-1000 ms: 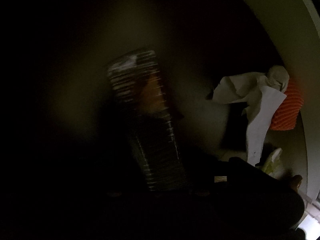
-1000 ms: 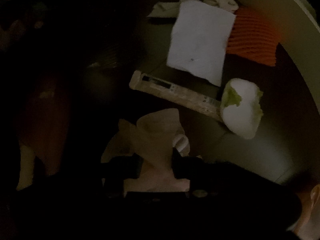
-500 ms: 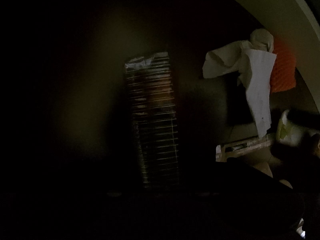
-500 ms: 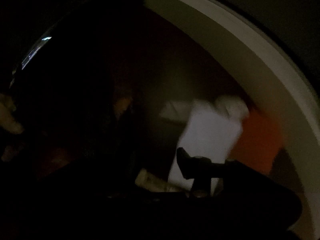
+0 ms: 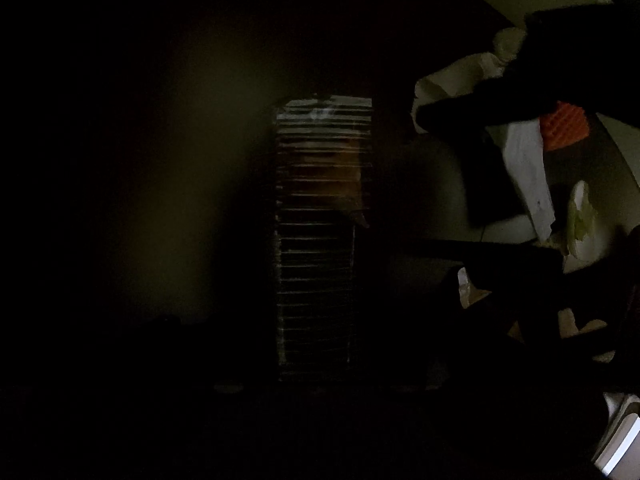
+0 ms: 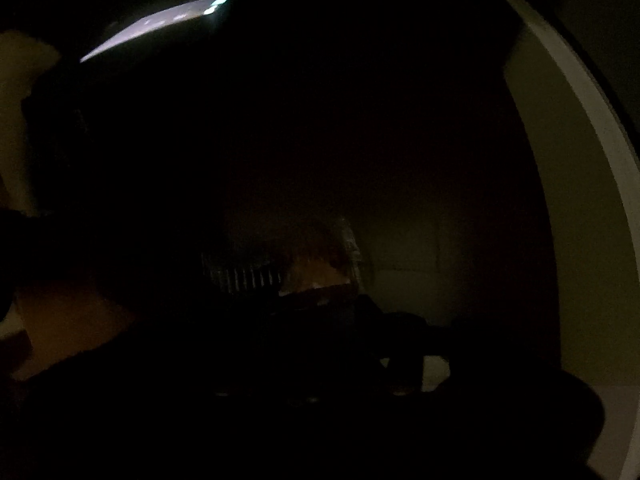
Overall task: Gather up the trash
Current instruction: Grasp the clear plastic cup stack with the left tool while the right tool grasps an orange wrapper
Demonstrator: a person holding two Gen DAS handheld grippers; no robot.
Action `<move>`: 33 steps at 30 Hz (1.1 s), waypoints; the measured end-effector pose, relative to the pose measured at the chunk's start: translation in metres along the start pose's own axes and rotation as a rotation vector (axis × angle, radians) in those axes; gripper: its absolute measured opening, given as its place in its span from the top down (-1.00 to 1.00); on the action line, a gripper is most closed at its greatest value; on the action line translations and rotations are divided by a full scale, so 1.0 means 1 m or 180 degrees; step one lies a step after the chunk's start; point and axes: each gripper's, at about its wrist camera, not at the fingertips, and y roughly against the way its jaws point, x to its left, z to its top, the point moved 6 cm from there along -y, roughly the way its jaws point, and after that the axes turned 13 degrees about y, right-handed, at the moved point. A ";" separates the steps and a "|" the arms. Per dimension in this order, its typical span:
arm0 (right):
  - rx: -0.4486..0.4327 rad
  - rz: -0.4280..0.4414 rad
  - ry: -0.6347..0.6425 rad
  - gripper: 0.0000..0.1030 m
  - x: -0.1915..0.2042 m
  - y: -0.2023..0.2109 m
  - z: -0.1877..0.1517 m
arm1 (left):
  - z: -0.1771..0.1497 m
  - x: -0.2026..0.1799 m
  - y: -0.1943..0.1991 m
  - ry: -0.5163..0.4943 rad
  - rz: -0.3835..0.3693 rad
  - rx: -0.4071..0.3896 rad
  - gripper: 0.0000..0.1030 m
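Dimly, ribbed wrapper (image 5: pixel 320 236) lengthwise straight ahead, left tongs gripping it, right tongs opening.

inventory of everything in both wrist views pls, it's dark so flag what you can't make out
ribbed clear package: 1, clear with orange contents, upright, centre of left wrist view
crumpled paper: 1, off-white, upper right
flat paper sheet: 1, white, right, below the crumpled paper
ridged foam piece: 1, orange, beside the sheet
pale lump: 1, white with green, right edge; identity unclear
bin wall: 1, pale, curved
right hand-held gripper: 1, black, jaws opening, nothing clearly between them
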 end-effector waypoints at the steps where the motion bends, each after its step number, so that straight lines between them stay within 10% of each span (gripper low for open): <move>1: 0.0005 0.0007 0.0017 0.06 -0.001 -0.001 0.000 | 0.000 0.001 0.000 -0.0025 -0.0011 -0.0010 0.17; 19: 0.0184 0.0074 -0.0218 0.08 -0.016 -0.029 0.003 | -0.007 -0.013 0.003 -0.0343 -0.0059 -0.0051 0.18; 21: 0.0198 0.0116 -0.0311 0.38 -0.017 -0.032 0.001 | -0.005 -0.011 0.003 -0.0262 -0.0064 -0.0056 0.19; 22: 0.0251 0.0139 -0.0366 1.00 -0.016 -0.034 0.000 | -0.004 -0.010 0.004 -0.0202 -0.0060 -0.0076 0.19; 33: 0.0142 -0.0195 -0.0903 1.00 -0.021 0.004 -0.020 | -0.006 -0.013 0.006 -0.0128 -0.0084 -0.0161 0.19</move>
